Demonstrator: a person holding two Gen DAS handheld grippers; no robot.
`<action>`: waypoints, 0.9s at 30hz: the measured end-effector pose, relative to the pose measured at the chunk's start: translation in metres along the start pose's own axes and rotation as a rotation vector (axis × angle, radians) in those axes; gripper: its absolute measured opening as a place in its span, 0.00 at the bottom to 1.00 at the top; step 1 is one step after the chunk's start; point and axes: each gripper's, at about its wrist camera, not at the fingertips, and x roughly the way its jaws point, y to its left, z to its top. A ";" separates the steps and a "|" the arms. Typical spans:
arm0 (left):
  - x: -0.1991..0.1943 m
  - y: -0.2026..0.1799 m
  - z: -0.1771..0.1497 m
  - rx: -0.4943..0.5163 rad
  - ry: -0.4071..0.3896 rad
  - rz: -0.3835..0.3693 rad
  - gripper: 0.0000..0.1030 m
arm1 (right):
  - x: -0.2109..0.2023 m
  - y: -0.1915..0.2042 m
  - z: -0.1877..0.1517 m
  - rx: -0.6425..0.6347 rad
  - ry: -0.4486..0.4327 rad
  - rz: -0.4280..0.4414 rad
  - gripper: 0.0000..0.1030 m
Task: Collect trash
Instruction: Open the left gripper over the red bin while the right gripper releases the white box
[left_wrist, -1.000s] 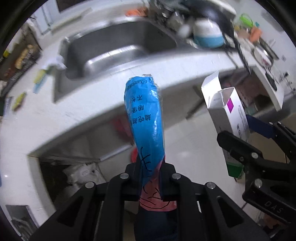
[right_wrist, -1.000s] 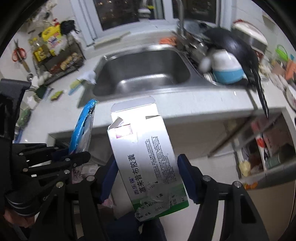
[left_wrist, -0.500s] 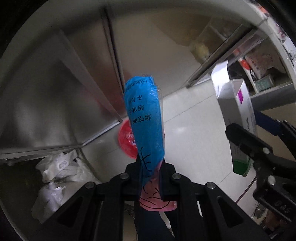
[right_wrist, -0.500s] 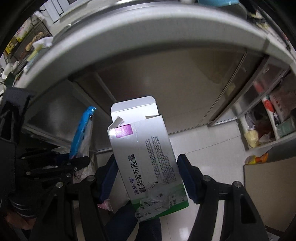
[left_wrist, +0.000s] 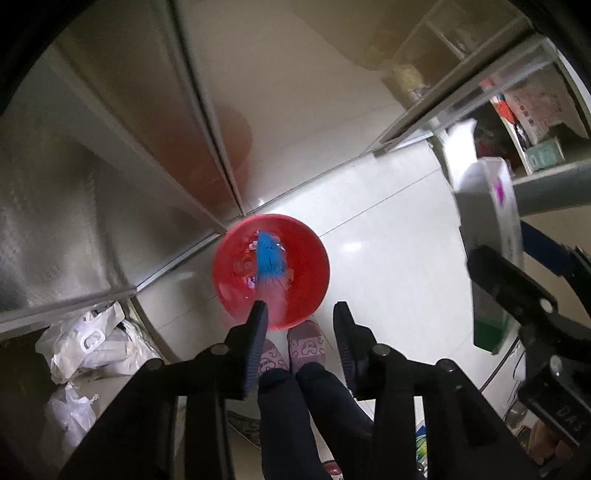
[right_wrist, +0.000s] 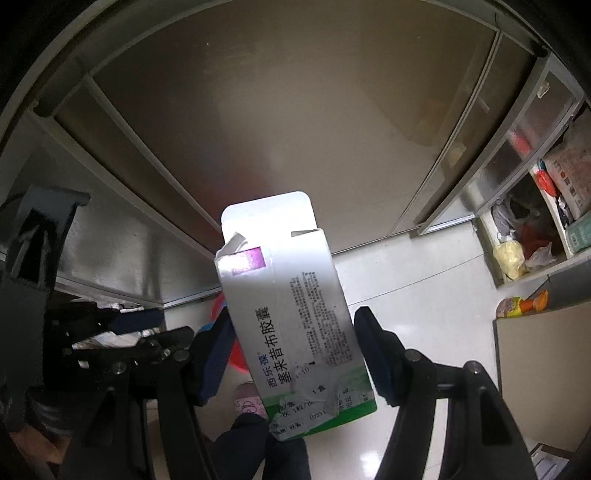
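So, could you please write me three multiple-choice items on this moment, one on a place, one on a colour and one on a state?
1. Where is the blue wrapper?
A. over the red bin, free of the jaws
B. between the left jaws
C. on a cabinet shelf

2. What colour is the bin on the floor?
A. green
B. red
C. white

3. How is the medicine box held?
A. lying on the floor
B. inside the bin
C. clamped in the right gripper, top flap open

Key: 1 A, the left gripper has just opened and its jaws are empty; 2 B, its round rim is red; 3 C, both pads press its sides.
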 end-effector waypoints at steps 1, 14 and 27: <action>-0.001 0.001 0.000 -0.005 0.000 0.000 0.35 | -0.002 0.000 0.000 0.002 0.005 0.002 0.61; -0.033 0.036 -0.017 -0.105 -0.082 -0.004 0.85 | -0.006 0.033 -0.002 -0.044 0.015 0.030 0.61; -0.020 0.084 -0.039 -0.187 -0.112 0.078 0.99 | 0.026 0.069 -0.007 -0.152 0.101 0.002 0.61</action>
